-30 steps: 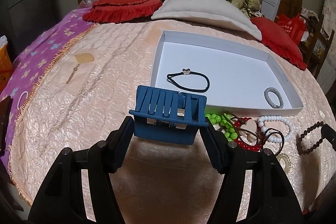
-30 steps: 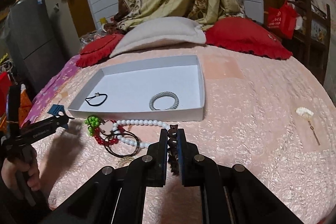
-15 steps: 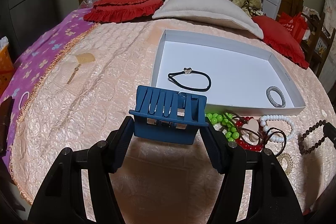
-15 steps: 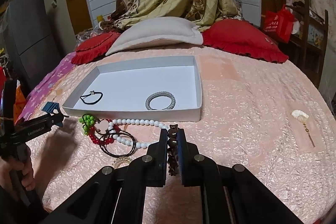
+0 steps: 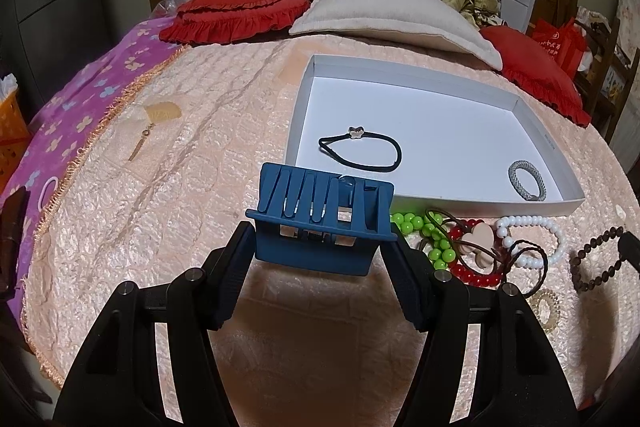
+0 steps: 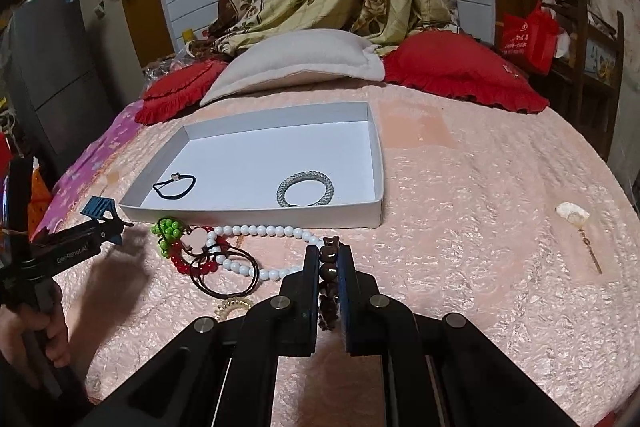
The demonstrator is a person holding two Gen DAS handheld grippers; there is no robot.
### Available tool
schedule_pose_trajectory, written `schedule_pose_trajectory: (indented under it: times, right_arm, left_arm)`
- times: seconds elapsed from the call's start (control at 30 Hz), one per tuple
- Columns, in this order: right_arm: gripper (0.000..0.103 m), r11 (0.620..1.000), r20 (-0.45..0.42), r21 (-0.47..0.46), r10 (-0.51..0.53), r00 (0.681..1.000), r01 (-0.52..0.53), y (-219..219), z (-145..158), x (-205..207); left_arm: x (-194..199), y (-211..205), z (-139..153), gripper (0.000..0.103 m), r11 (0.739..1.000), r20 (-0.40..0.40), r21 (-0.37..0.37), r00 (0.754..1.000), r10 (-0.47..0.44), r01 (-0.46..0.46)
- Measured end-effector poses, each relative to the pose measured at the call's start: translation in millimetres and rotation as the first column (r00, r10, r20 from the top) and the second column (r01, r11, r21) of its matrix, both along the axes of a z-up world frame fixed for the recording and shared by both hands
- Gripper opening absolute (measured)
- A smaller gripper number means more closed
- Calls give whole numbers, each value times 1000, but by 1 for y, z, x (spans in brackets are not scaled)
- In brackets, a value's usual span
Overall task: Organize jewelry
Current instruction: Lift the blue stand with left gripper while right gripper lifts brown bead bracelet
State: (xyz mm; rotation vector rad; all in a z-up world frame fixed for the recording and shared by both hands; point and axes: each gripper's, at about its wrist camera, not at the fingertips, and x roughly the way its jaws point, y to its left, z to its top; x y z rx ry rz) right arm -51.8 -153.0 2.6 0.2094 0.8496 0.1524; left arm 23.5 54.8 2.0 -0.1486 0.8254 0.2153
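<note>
Blue plastic claw hair clip, long axis crosswise, is clamped between the spread fingers of the left gripper, above the bedspread just short of the near-left corner of the shallow white cardboard tray. Right gripper, jaws nearly together, pinches a brown wooden bead bracelet just before the tray's near wall; open floor lies between the black hair tie and grey braided ring.

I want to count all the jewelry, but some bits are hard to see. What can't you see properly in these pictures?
- Brown bead bracelet: right wrist view, the right gripper covers its sides; left wrist view, part is behind a dark finger.
- Gold coil hair tie: right wrist view, partly behind the gripper.
- Green bead bracelet: left wrist view, partly behind the blue hair claw in the left gripper.
</note>
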Motion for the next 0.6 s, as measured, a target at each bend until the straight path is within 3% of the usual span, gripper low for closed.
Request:
schedule_pose_trajectory:
  times: [0.3, 0.6]
  right_arm:
    - [8, 1000, 57, -1, 9, 998, -9, -5, 23, 7]
    - [8, 1000, 53, -15, 18, 998, -17, -5, 26, 10]
  left_arm:
    - [1, -8, 2, 64, 1000, 1, 16, 1000, -8, 8]
    - [1, -9, 4, 64, 1000, 4, 15, 1000, -9, 9]
